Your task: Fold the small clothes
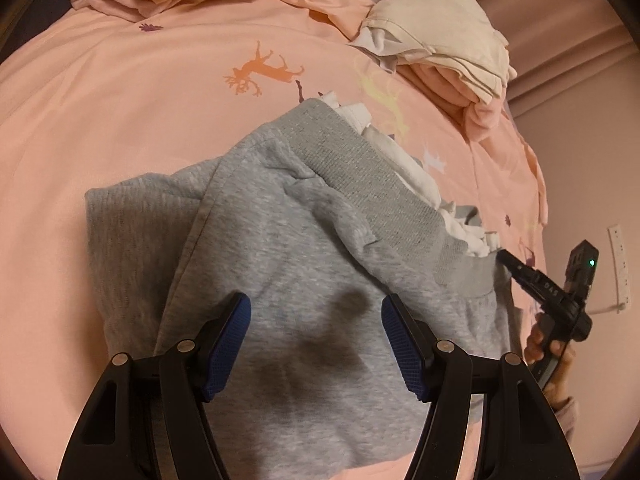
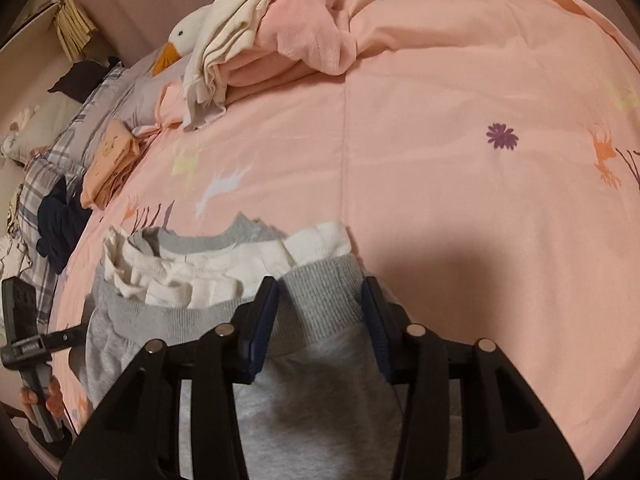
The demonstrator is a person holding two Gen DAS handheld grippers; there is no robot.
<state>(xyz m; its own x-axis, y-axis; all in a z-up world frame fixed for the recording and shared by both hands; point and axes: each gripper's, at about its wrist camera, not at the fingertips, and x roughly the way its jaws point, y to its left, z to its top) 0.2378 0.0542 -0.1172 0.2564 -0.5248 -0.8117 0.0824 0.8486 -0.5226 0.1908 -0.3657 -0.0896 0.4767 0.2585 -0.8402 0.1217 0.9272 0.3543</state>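
Two grippers work on the grey top [image 2: 320,420], which lies on the pink bed [image 2: 460,200]. Right gripper [image 2: 320,320] straddles its cuff, not yet pinching; left gripper [image 1: 316,344] hangs released above. Pinch the cuff squarely first.

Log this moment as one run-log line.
left gripper: open over grey sweatshirt | right gripper: astride ribbed hem, grip unclear | surface: pink bedspread

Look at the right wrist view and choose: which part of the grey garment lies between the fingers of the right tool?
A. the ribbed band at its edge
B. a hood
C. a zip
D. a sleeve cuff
A: in the right wrist view the right tool straddles the ribbed band of the grey garment, beside its white lining.
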